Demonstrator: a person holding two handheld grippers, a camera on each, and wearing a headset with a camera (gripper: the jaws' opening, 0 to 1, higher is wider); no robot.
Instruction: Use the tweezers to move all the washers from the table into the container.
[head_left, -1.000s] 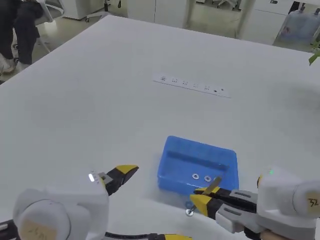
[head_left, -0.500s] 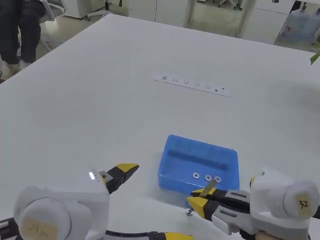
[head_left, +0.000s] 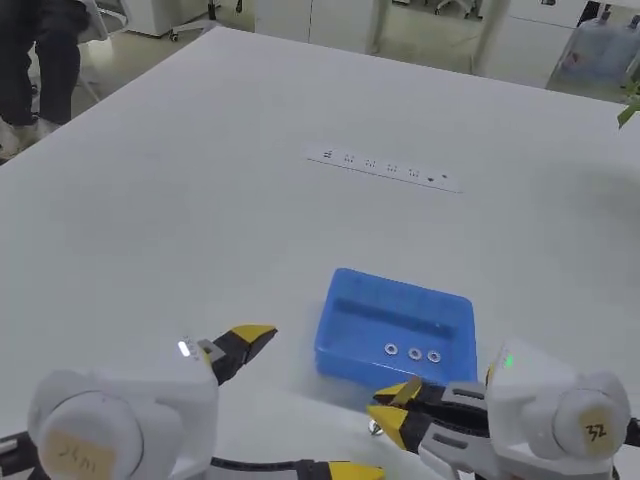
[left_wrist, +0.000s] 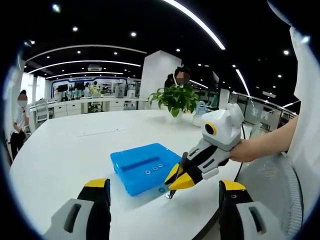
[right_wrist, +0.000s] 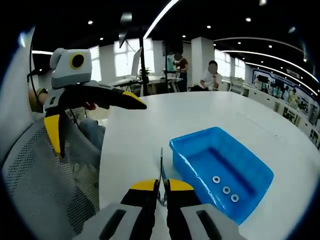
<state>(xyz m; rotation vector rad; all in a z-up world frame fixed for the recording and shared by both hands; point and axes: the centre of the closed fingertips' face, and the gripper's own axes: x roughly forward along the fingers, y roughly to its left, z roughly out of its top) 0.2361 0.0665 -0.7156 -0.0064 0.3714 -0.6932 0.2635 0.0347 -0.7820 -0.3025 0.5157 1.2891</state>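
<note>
Left gripper (head_left: 298, 402) just hung low over the table (head_left: 250, 180) with its jaws spread wide and nothing between them, basically where it sat a second before, so no news there. Moving right, the blue container (head_left: 398, 288) sat near the front edge with three washers (head_left: 412, 353) lined up on its floor, where a second earlier only two could be seen past the tool. Further right, the right gripper (head_left: 388, 408) had its jaws pressed together on the tweezers (right_wrist: 161, 165) and had pulled back off the container toward the person, so the tweezers' tip ended up down at the table just in front of the near wall. That looked like a drop just finished and the tool heading back for the next pick. One small shiny bit by the tip might have been another washer or just the tip itself, too tiny to call, so whether the job was done couldn't be said.
</note>
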